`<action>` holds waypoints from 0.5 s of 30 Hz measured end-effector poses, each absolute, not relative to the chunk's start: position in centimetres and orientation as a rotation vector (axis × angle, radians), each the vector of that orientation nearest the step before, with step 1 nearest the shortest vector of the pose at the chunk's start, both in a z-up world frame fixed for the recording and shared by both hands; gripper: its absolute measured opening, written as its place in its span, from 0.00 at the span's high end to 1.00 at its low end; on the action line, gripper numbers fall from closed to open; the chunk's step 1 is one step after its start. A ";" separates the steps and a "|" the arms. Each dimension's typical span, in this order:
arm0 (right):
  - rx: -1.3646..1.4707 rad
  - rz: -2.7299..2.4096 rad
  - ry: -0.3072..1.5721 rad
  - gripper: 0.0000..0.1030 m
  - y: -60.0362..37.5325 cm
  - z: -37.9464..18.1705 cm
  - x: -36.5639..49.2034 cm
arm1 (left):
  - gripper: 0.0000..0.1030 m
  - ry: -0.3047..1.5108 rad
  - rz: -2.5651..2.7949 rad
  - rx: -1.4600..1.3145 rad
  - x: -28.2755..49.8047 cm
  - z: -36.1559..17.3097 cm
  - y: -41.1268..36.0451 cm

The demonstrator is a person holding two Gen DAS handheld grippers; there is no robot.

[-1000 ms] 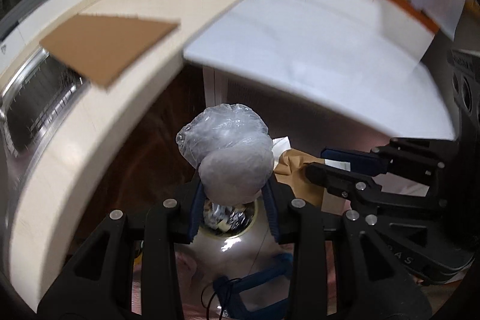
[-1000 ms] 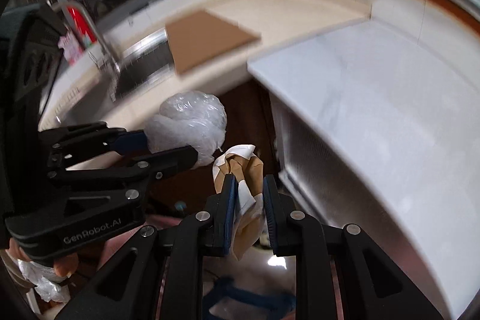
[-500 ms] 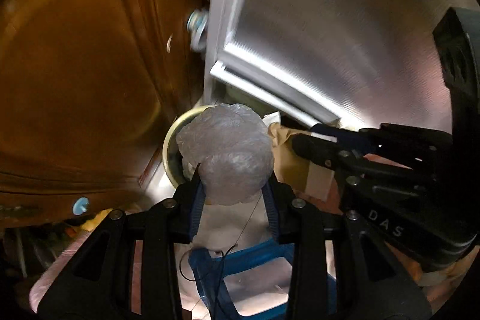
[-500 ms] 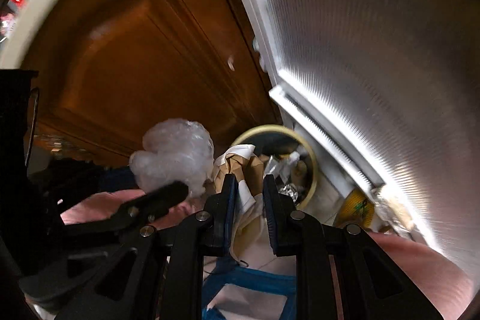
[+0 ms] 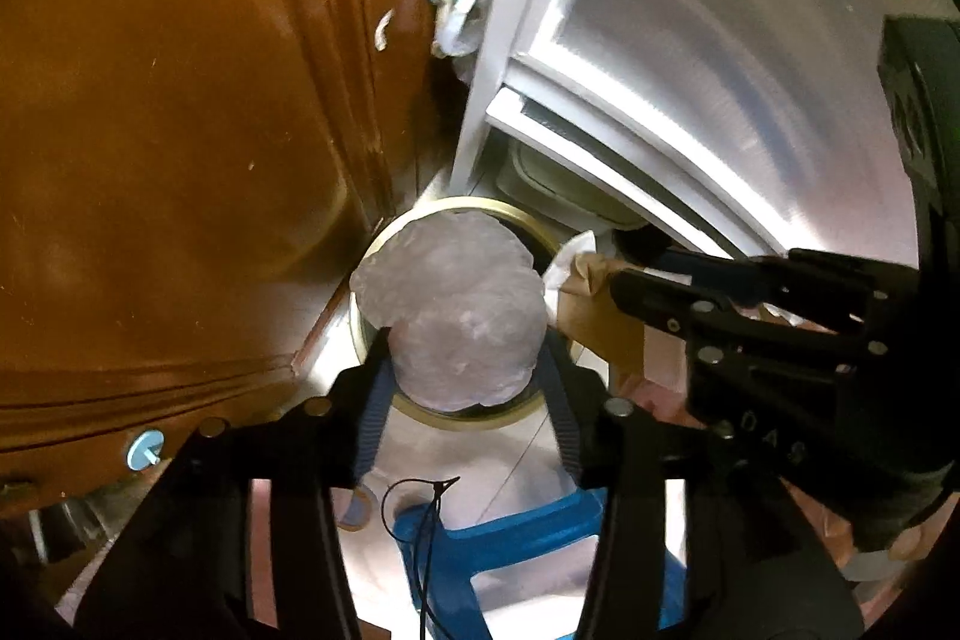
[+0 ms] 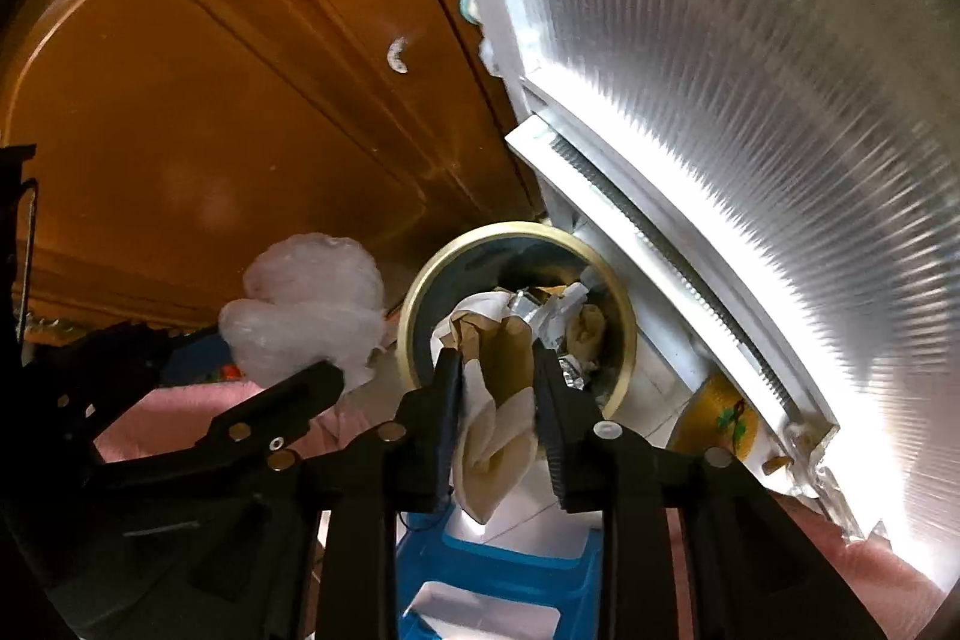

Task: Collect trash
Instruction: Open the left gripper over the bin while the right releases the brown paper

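A crumpled clear plastic wad sits between the pads of my left gripper, whose jaws are opening while the wad still fills the gap. It hangs right over a round bin with a brass-coloured rim. Just to the right, my right gripper has a crumpled brown and white paper between its pads. Its jaws are opening too, and the paper still touches both pads. The paper hangs over the bin's near rim. Foil and paper scraps lie inside the bin.
A brown wooden cabinet door stands left of the bin, a ribbed silver appliance front close on its right. A blue plastic frame lies on the floor under the grippers. A yellow round object sits beside the bin.
Both grippers came down from counter height to just above the bin, carrying the wad and the paper. Their jaws stand slightly wider than half a second ago.
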State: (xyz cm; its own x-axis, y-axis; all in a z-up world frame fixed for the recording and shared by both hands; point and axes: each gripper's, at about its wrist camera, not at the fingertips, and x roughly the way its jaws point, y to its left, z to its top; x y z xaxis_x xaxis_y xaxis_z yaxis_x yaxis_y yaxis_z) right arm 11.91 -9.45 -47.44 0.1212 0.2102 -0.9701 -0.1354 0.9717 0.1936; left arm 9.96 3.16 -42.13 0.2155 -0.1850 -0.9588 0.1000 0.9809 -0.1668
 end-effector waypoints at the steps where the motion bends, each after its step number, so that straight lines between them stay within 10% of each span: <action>1: 0.066 0.237 1.434 0.67 -9.6 -47.6 12.1 | 0.50 1.337 -0.191 -0.078 10.0 -42.2 3.3; 9: 0.110 0.186 1.442 0.64 -10.9 -47.7 12.8 | 0.15 1.342 -0.138 -0.094 11.1 -43.1 4.5; 15: 0.122 0.168 1.451 0.63 -11.6 -47.9 12.9 | 0.11 1.330 -0.149 -0.079 11.1 -43.1 4.2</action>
State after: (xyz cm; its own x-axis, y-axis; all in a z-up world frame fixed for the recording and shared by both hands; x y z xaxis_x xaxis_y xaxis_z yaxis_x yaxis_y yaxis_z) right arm 12.91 -11.61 -47.87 0.1110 0.1883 -0.9758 -0.0402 0.9819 0.1849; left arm 11.13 4.21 -43.12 0.2307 -0.1533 -0.9609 0.0629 0.9878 -0.1424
